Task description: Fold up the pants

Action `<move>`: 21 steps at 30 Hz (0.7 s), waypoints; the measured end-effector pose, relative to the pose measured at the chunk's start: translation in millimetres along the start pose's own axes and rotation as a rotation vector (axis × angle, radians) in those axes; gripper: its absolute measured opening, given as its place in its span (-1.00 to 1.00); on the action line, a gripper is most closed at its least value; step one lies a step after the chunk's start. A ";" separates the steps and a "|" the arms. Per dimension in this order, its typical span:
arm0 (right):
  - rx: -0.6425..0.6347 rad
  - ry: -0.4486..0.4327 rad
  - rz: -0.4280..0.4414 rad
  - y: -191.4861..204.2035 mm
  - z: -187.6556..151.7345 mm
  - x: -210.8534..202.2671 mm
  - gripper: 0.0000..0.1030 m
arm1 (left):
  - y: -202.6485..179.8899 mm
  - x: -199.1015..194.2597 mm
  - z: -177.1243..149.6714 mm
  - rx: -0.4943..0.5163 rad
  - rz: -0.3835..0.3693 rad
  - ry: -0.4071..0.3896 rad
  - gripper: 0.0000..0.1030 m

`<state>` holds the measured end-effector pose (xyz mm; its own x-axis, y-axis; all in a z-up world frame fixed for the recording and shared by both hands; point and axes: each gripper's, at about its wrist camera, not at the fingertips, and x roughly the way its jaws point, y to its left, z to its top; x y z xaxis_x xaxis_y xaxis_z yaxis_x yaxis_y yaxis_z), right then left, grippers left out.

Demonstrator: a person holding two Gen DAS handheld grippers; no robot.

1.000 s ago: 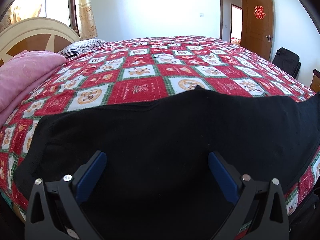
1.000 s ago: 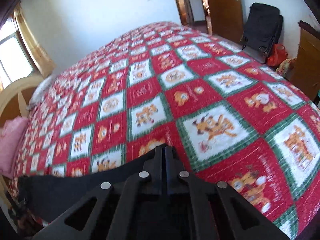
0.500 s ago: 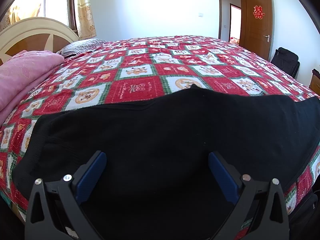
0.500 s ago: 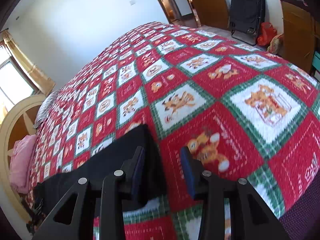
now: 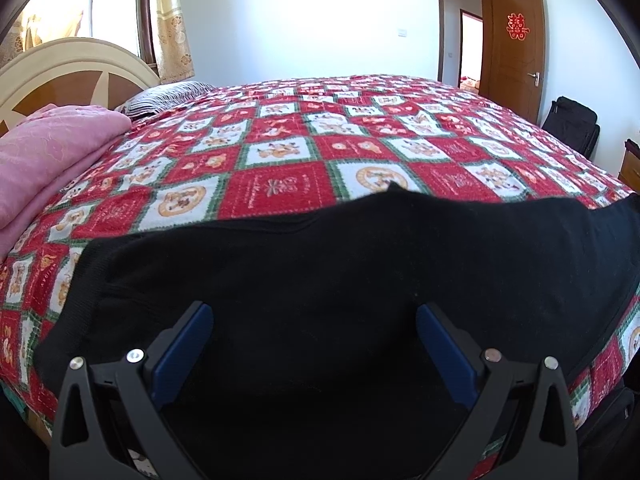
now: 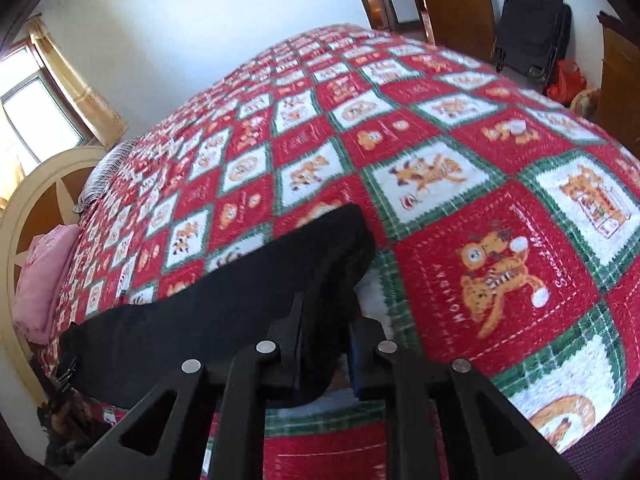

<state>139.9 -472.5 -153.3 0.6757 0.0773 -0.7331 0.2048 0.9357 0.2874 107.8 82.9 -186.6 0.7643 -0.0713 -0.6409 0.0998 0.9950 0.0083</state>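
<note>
Black pants (image 5: 320,280) lie spread along the near edge of the bed, on a red, white and green patterned quilt (image 5: 280,184). My left gripper (image 5: 314,344) is open, its blue-padded jaws wide apart just above the wide part of the pants. In the right wrist view the pants (image 6: 240,296) stretch away to the left. My right gripper (image 6: 326,340) is shut on the near end of the pants, with black cloth bunched between its jaws.
A folded pink blanket (image 5: 52,152) and a striped pillow (image 5: 168,94) lie by the cream headboard (image 5: 76,64) at the left. A black bag (image 6: 528,28), red items and a wooden cabinet (image 6: 620,60) stand past the bed's right side, near a brown door (image 5: 514,48).
My right gripper was shut, then open beside the pants' end, and is now closed on that end. My left gripper stays open and has barely moved.
</note>
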 end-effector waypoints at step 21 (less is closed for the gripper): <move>-0.442 -0.145 0.298 269.4 -27.1 -17.3 -0.68 | 20.9 -5.9 12.7 -0.061 -0.024 0.003 1.00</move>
<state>164.2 -212.4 -79.9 0.7562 0.3415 -0.5582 -0.3060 0.9385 0.1598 113.6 103.2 -173.0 0.7605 -0.0946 -0.6425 0.0785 0.9955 -0.0536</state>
